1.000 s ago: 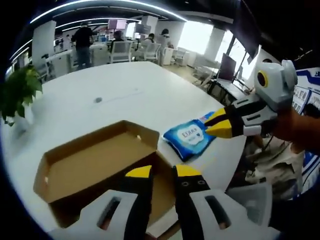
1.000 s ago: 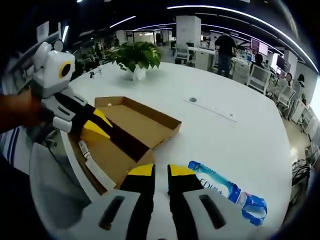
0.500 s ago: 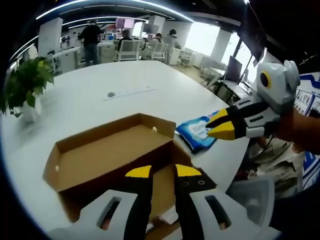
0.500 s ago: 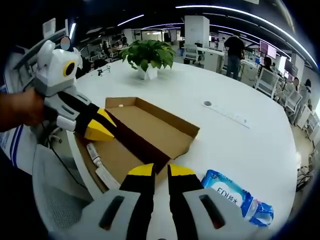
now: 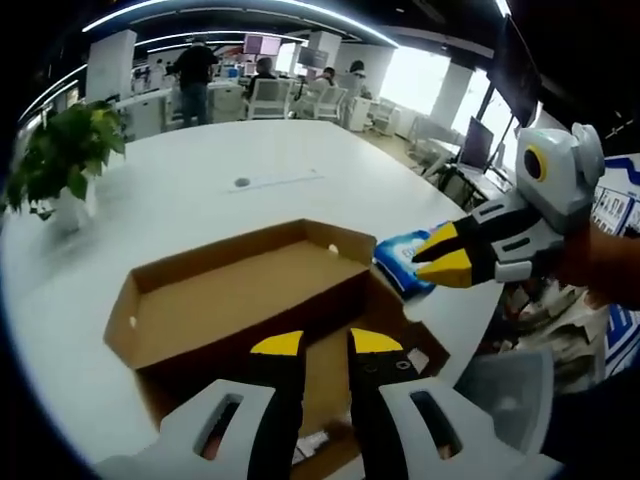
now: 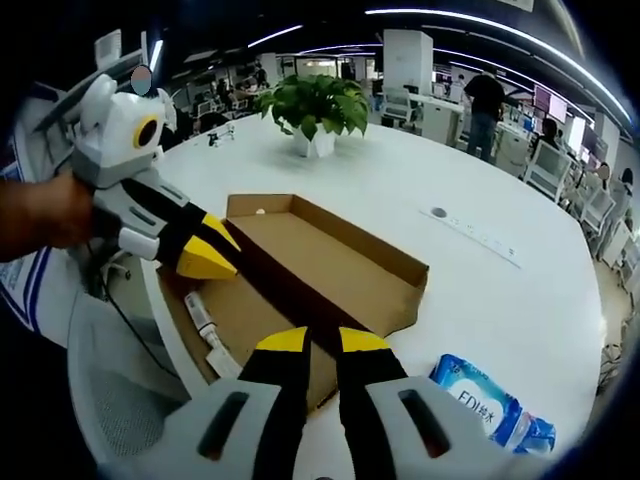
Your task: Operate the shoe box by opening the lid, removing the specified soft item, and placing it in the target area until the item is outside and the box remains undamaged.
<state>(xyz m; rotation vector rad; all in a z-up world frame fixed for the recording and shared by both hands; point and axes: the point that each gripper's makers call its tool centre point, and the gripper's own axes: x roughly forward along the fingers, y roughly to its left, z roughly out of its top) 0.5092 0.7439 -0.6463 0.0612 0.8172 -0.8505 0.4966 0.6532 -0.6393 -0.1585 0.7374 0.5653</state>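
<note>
Left tool (image 5: 325,343) grey-bodied, black jaws, yellow tips, small screws; right tool (image 6: 323,341) alike; blue-and-white striped sleeve (image 6: 22,285)

A brown cardboard shoe box (image 6: 250,320) sits open at the white worktop's edge, its lid (image 5: 240,300) folded back flat. A blue soft packet (image 6: 488,412) lies outside, at the box's four o'clock in the right gripper view.

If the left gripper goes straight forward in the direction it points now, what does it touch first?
Most likely the open shoe box: the left gripper points over the dark fold between its base and the flipped-back lid. Depth is unclear, so it might pass just above the cardboard toward the white table.
</note>
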